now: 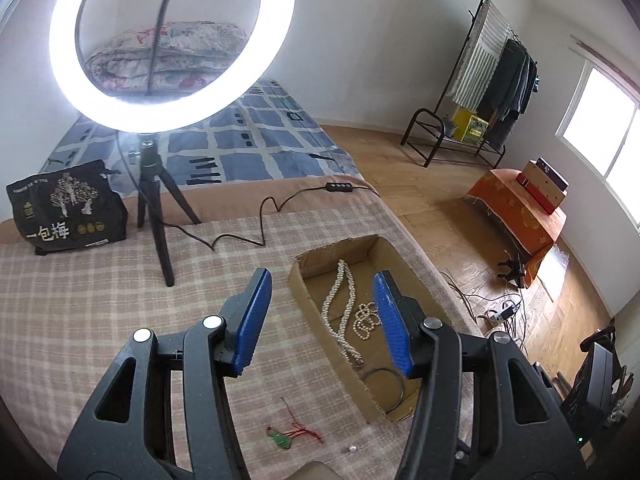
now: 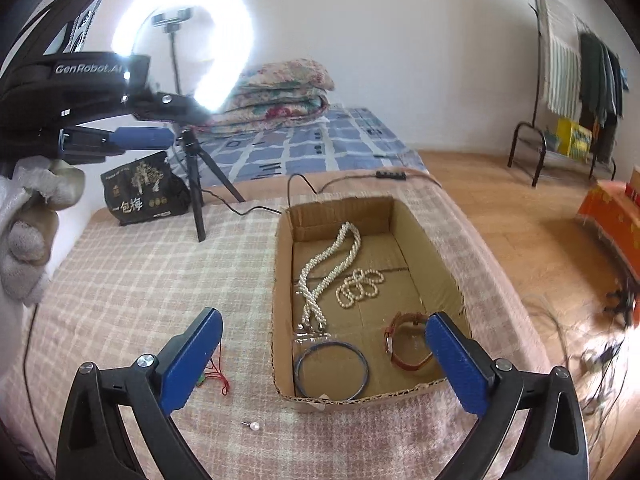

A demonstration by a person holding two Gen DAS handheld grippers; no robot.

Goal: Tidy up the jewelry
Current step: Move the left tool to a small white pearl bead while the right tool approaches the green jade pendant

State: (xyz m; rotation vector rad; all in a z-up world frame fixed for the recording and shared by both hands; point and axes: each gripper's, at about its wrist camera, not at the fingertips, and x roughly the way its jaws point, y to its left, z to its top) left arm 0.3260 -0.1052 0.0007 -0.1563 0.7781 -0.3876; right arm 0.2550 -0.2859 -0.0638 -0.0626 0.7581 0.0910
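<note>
Both grippers hover empty, the right gripper (image 2: 324, 356) wide apart over the cardboard box (image 2: 436, 240), the left gripper (image 1: 320, 316) half apart. The watch (image 2: 404, 344) lies inside. Likely next: lifting the pearl earring (image 2: 254, 426) or red-corded pendant (image 2: 216, 376) from the bedspread.

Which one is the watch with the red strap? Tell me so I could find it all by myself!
Look for the open cardboard box sitting on the checked blanket. Go to its near right corner, beside the thin dark bangle and below the white pearl strands. The watch is the only red thing in the box, a curled leather strap instead of beads or a plain hoop.
</note>
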